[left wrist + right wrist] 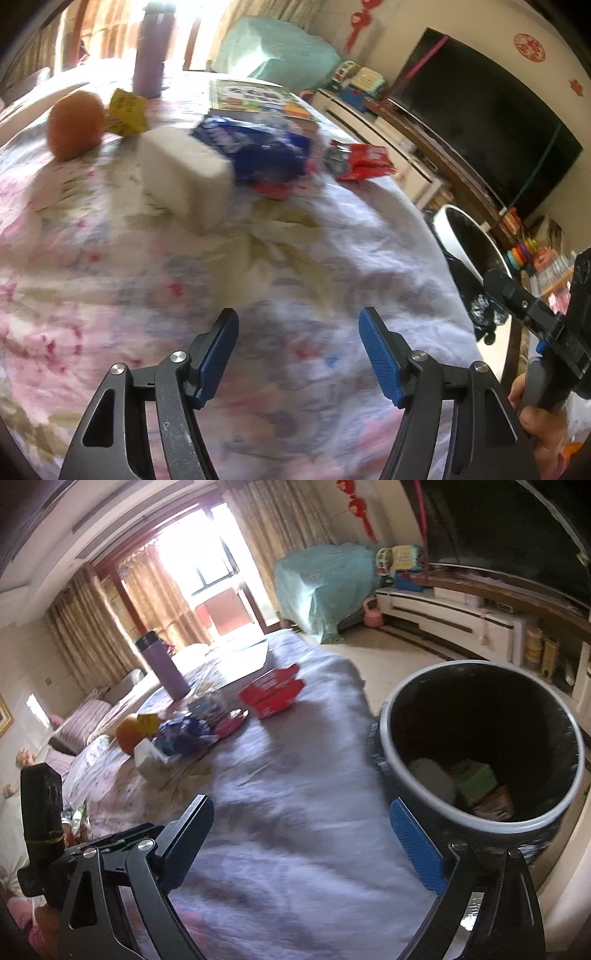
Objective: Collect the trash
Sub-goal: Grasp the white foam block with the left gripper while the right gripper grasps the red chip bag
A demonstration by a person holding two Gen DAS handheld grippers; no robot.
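My left gripper [299, 321] hangs open over the floral tablecloth [184, 295] with nothing between its blue pads. Farther back on the cloth lie a blue snack bag [258, 147], a red wrapper [360, 162], a yellow wrapper [125, 110] and a white box [184, 173]. My right gripper [301, 805] is wide open and empty, at the table's edge beside the trash bin [517, 821]. The bin has a black liner and holds a white lump [432, 779], a green box [474, 779] and an orange pack [496, 805]. The blue bag [184, 734] and red wrapper [273, 694] show here too.
An orange [75, 125], a purple bottle [151, 55] and a picture book [258, 99] also sit on the table. The bin [465, 218] stands on the floor off the table's right edge. A hand [543, 424] holds the other tool. A TV [480, 110] and low cabinet line the wall.
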